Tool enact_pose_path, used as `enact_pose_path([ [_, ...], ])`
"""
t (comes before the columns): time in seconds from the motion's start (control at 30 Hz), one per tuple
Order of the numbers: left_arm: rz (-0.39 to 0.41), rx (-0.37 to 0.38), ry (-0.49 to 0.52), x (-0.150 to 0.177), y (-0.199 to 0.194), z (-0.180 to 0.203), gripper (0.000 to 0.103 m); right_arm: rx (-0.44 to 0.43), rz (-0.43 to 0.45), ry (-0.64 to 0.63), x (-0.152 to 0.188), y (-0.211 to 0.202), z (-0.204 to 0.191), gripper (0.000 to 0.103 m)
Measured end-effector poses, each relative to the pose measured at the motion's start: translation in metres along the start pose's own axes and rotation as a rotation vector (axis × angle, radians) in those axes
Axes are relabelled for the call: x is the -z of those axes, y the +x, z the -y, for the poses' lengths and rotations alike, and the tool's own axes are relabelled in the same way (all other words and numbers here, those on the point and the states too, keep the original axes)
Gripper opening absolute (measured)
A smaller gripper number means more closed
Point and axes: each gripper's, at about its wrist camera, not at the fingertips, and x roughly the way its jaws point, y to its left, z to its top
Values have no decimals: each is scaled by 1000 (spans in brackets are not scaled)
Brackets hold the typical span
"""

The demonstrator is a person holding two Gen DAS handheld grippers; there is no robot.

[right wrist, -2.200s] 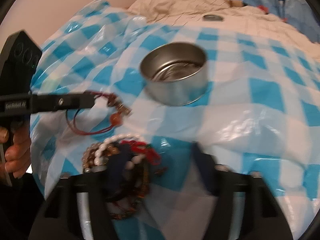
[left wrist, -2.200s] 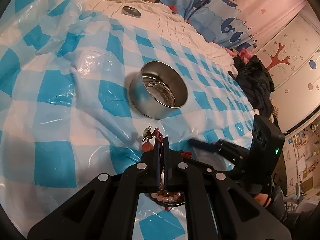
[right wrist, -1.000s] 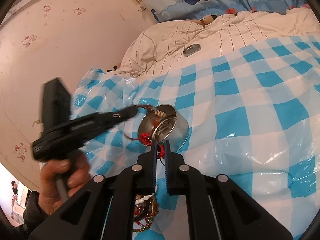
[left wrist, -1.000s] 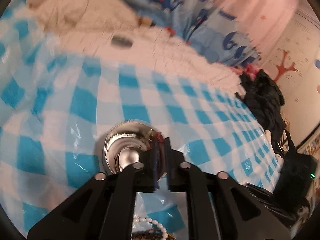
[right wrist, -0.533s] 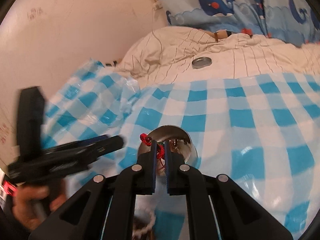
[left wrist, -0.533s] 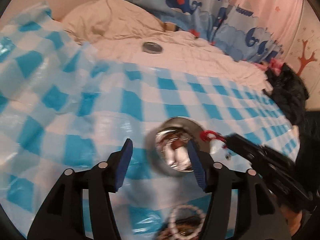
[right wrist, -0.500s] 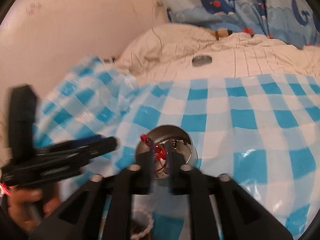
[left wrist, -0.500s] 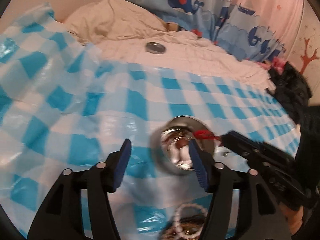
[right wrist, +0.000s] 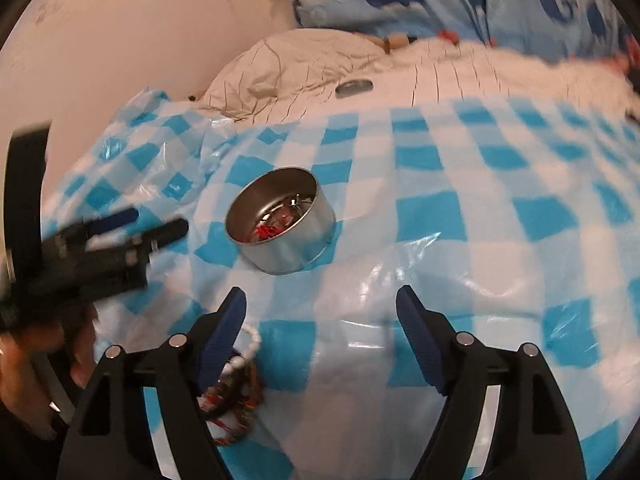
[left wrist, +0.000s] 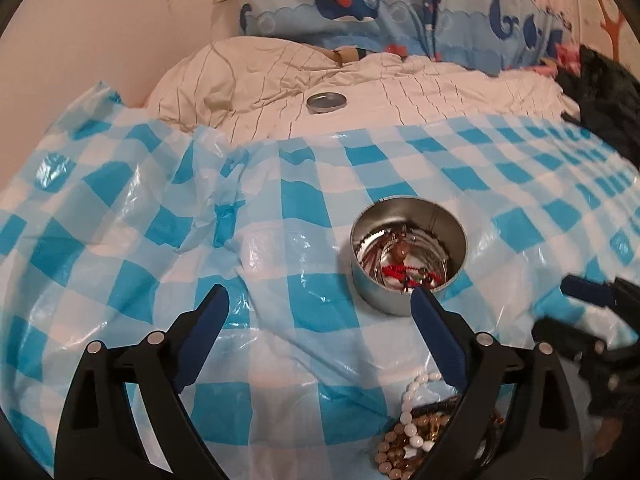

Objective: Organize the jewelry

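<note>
Left wrist view: the left gripper has its jaws spreading wide, nothing between them. A round metal tin at two o'clock holds a red cord bracelet. A pile of beaded bracelets lies at five o'clock on the blue checked plastic sheet.

Right wrist view: the right gripper is likewise spreading, empty. The tin sits at eleven o'clock, the pile at seven.
</note>
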Motion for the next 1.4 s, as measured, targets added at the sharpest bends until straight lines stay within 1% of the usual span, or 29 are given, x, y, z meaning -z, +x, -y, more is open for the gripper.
enact_pose_path([
  [0.07,-2,-18,32,4,0,4,90,4,2,-9,1,2,-3,81],
  [0.13,-4,-27,49,6,1,6,90,10,-15,-35,4,6,-8,82],
  [0.23,-3,-30,51,6,1,6,91,11,-29,-48,6,10,-12,83],
  [0.3,-1,-26,46,6,1,5,91,10,-34,-50,7,11,-12,85],
  [0.77,5,-37,71,4,0,9,93,2,-66,-54,11,16,-14,89],
  [1.4,6,-45,97,9,-7,11,94,9,-69,-64,13,17,-18,89],
])
